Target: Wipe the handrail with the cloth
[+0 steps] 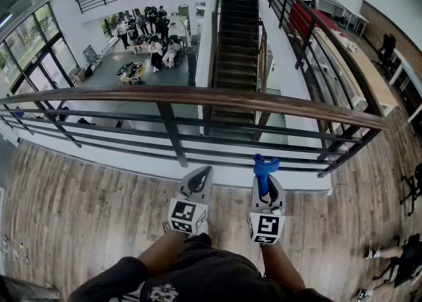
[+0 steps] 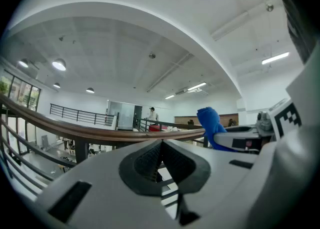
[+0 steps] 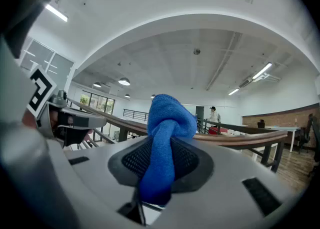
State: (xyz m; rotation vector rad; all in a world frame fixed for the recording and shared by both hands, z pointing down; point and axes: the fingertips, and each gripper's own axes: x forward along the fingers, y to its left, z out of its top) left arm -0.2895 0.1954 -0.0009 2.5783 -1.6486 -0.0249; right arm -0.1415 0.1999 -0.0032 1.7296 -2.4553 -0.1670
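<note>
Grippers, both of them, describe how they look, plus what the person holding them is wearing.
The left gripper and right gripper are matching pale grey plastic shells, tapering towards the jaws, which are lined with black ribbed pads. Each carries a cube of black-and-white square markers. The person wears a dark top with a pale print.

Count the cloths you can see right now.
1: the blue cloth clamped in the right gripper, short of the wooden handrail. The left gripper is shut and empty; none seen elsewhere.

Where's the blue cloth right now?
Head view, right of centre: the blue cloth is clamped in the right gripper, between its jaws, on the person's side of the brown wooden handrail.
</note>
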